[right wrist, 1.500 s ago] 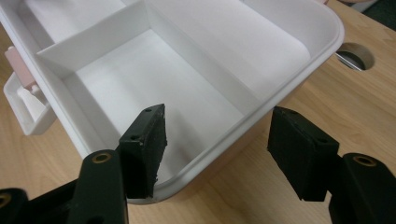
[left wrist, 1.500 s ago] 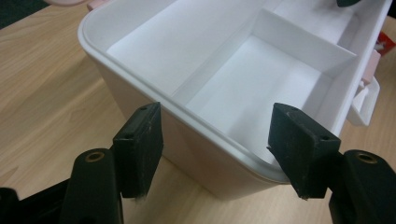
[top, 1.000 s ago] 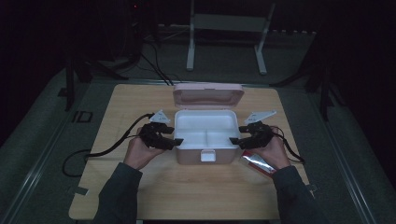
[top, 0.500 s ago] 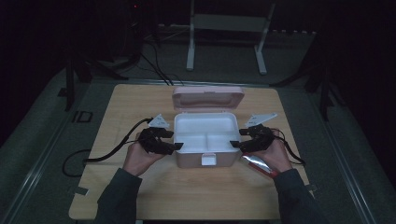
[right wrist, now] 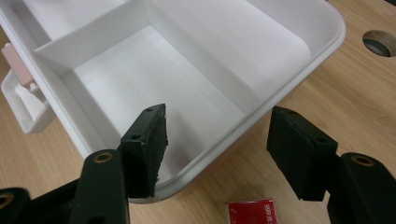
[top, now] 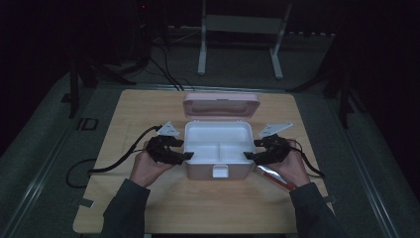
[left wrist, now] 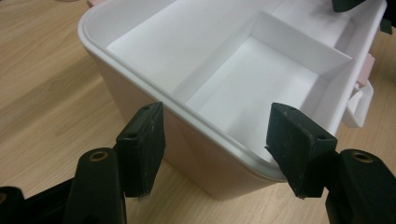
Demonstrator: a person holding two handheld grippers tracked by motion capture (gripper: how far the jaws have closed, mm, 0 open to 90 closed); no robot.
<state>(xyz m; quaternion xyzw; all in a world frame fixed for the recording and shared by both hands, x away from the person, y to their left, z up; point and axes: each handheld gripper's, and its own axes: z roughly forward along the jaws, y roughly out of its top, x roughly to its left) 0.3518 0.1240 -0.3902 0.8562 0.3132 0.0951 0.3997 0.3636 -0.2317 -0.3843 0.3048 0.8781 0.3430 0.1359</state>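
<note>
Jaws of both tools stand wide apart, each pair straddling a side wall of the lunch box (top: 217, 148) without yet pressing it: in the left gripper view one jaw sits outside the pink wall at lower left and the other over the white inside at lower right, and the right gripper view shows the mirror of this at the opposite wall. Neither the left gripper (top: 179, 154) nor the right gripper (top: 251, 155) has hold of anything. Compared with a second ago, the box has slid toward the person and now sits in the middle of the high view, leaving a plain gap of wood between it and its loose lid (top: 221, 103) just above it. That suggests, as a guess, that the box is being positioned for filling or lifting; a firm pinch on each wall would be needed first. A red packet (right wrist: 252, 212) lies on the table (top: 148, 208) at the lower edge, beside the right hand (top: 293, 168).
</note>
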